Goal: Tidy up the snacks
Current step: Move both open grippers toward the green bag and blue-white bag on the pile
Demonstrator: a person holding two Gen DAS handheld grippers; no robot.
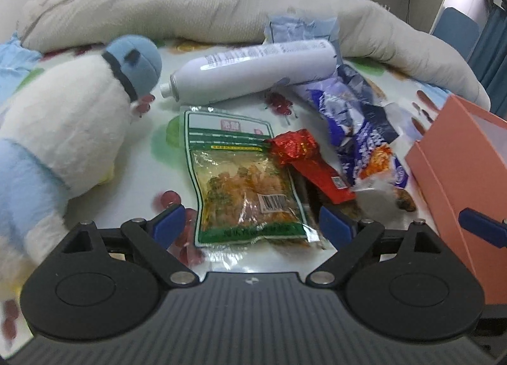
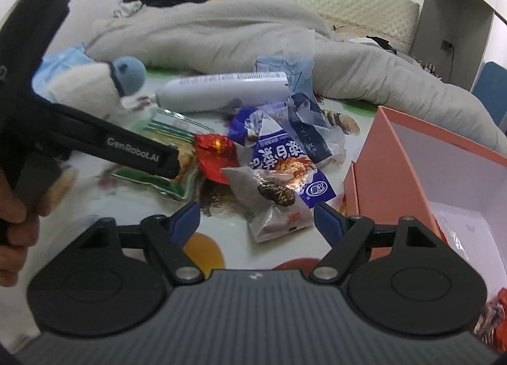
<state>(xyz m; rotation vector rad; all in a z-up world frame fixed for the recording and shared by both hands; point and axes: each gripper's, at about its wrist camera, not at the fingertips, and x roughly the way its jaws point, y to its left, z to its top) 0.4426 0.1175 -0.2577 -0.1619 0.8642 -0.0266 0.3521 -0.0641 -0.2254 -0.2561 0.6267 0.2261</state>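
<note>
On the bed's fruit-printed sheet (image 1: 152,156), left of the pile, a plush toy (image 1: 79,130) runs past the frame edge. The left gripper (image 1: 253,222) stands apart around a green-edged snack bag (image 1: 244,181), not pressing. A red packet (image 1: 304,159) overlaps it. The right gripper (image 2: 256,216), also apart, flanks a clear pouch (image 2: 272,206); its print is blurred. An orange box (image 2: 412,162) is cut off at right.

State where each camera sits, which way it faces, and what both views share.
Left wrist: on the left gripper, angled down at the green snack bag; open jaws straddle it.
Right wrist: on the right gripper, angled down at the grey packet; left hand visible.
Shared: spray can, plush toy, pink box.
</note>
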